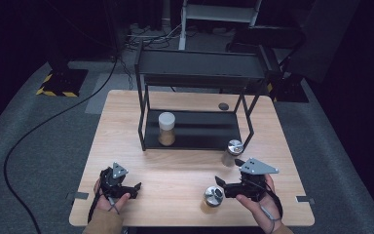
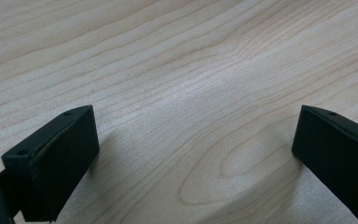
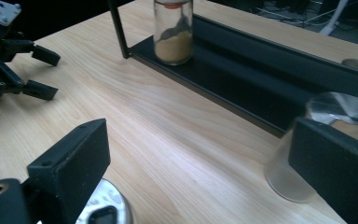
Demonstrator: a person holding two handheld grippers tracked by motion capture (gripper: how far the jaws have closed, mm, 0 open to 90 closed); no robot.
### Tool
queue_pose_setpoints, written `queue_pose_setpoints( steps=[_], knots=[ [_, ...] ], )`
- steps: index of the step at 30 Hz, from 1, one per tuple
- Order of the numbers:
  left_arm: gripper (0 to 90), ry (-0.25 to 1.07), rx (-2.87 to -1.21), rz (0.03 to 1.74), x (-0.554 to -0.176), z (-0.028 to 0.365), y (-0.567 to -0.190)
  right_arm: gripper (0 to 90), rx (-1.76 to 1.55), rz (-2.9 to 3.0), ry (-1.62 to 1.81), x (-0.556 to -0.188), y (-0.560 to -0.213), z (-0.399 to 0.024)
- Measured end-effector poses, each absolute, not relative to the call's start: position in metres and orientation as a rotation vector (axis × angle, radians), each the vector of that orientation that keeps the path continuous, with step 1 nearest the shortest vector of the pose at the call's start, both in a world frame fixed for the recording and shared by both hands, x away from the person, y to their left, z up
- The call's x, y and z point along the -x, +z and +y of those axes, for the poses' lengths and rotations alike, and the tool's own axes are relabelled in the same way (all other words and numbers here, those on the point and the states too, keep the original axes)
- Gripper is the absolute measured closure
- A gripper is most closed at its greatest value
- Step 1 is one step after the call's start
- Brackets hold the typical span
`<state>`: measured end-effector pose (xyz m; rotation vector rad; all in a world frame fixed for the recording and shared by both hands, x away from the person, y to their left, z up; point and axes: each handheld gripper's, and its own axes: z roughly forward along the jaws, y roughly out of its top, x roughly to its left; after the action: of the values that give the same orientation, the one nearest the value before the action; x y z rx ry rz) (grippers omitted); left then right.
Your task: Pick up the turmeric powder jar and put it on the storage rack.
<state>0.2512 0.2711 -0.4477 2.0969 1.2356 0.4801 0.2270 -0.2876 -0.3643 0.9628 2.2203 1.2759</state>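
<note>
Nearest the high view's lower edge, two forearms enter, each hand holding a gripper over the wooden table (image 1: 175,170). Left gripper (image 1: 135,187): jaws spread wide with bare wood between them, resting near the table's front left part, with open surface ahead and to its right. Right gripper (image 1: 219,181): jaws likewise wide apart, gripping nothing, pointing leftward across the table near its front right part. Front jar (image 1: 214,196), metal-capped, stands just beside the right gripper's tip on the near side; in the right gripper view its cap (image 3: 103,212) is cut off by the lower edge and partly hidden behind the near jaw. Second jar (image 1: 232,152), also metal-capped, stands just in front of the black shelf rack (image 1: 195,139), near its right front leg; in the right gripper view it (image 3: 307,154) is blurred and partly covered by the far jaw. Spice jar (image 1: 166,128) with brownish contents stands on the rack's lower shelf, toward its left end; its top is cut off in the right gripper view. Small dark round object (image 1: 223,106) lies on the table behind the rack; what it is cannot be made out. Clear wood spans the middle between the grippers and the rack.
</note>
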Motion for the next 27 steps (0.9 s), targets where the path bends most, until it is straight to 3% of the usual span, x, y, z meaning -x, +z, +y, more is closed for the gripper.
queue_pose_setpoints(
  steps=[27],
  knots=[
    [0.5,0.480,-2.097,1.236,-0.251,0.271,-0.448,5.8,-0.906,2.228,1.315,-0.203,-0.370,-0.254]
  ],
)
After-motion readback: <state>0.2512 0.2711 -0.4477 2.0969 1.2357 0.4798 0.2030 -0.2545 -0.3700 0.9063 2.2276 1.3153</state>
